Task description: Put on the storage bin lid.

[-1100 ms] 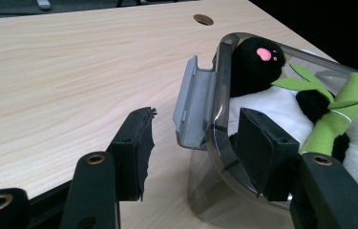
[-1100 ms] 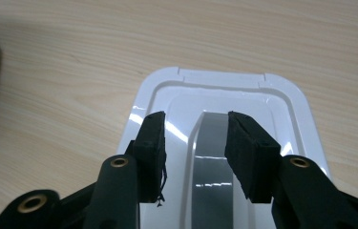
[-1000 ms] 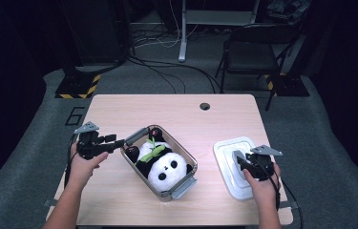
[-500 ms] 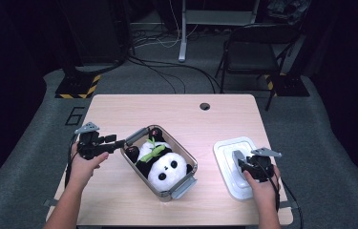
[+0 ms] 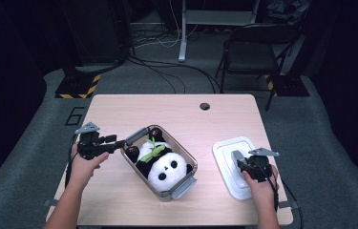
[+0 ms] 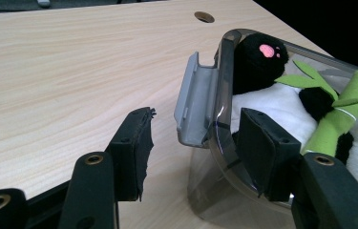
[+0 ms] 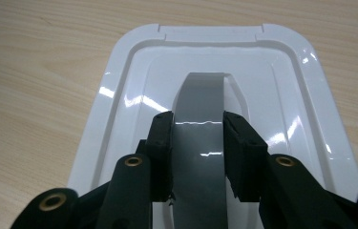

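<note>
One table (image 5: pixel 119 200). One clear box (image 5: pixel 189 160) with two grey latches (image 5: pixel 184 187), holding one toy panda (image 5: pixel 167 169). One white lid (image 5: pixel 224 157). Two grippers, left (image 5: pixel 119 144) and right (image 5: pixel 238 164). One chair (image 5: pixel 253 47) behind, possibly more in the dark.

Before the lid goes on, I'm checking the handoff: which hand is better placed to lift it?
The right. Its gripper has just been closing its fingers on the grey handle of the white lid. The left gripper straddles the wall of the container holding the panda, steadying it.
</note>
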`<state>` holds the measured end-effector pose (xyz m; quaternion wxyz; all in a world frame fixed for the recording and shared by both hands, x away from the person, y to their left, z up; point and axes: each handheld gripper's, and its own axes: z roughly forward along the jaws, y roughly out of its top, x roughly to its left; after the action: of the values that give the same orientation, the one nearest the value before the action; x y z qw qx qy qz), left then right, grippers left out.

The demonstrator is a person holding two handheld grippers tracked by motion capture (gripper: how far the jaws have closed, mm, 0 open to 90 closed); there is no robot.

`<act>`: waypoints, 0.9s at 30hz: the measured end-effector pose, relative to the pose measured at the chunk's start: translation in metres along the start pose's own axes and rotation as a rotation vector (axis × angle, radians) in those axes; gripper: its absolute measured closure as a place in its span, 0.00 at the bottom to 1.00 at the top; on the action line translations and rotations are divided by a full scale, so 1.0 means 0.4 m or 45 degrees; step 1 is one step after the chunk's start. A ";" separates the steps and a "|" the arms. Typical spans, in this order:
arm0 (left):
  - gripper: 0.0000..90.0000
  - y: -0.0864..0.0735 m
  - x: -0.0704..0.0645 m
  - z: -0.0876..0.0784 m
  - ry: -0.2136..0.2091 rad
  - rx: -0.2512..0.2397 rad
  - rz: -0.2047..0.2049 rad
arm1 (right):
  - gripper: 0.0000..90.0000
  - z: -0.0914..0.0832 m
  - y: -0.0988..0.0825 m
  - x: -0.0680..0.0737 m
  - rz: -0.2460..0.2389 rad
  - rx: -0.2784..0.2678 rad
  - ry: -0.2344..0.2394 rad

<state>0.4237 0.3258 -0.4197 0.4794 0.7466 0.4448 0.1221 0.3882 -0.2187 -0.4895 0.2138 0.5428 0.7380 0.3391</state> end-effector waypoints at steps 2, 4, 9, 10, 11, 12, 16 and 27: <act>0.51 0.000 0.000 0.000 0.000 0.002 0.000 | 0.74 -0.001 0.001 0.001 -0.014 0.009 0.000; 0.51 0.000 0.000 0.000 0.000 0.000 0.000 | 0.74 -0.001 0.003 0.005 -0.010 0.011 -0.004; 0.51 0.001 0.002 -0.003 -0.005 0.007 0.001 | 0.74 -0.005 0.008 0.010 -0.029 0.018 -0.010; 0.51 0.001 0.002 -0.003 -0.006 0.007 -0.001 | 0.74 -0.007 0.009 0.011 -0.027 0.012 -0.011; 0.51 0.001 0.002 -0.003 -0.005 0.007 -0.001 | 0.74 -0.010 0.011 0.011 -0.034 0.010 -0.009; 0.51 0.001 0.001 -0.004 -0.005 0.009 -0.004 | 0.74 -0.012 0.013 0.011 -0.037 0.006 -0.012; 0.51 0.001 0.001 -0.004 -0.005 0.006 -0.004 | 0.74 -0.023 0.021 0.017 -0.041 -0.015 -0.015; 0.61 0.001 -0.014 0.004 -0.071 0.024 0.027 | 0.74 -0.058 0.048 0.029 -0.047 -0.032 -0.012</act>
<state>0.4217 0.3206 -0.4188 0.4831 0.7590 0.4244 0.1021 0.3811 -0.2107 -0.4591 0.2304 0.5278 0.7426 0.3418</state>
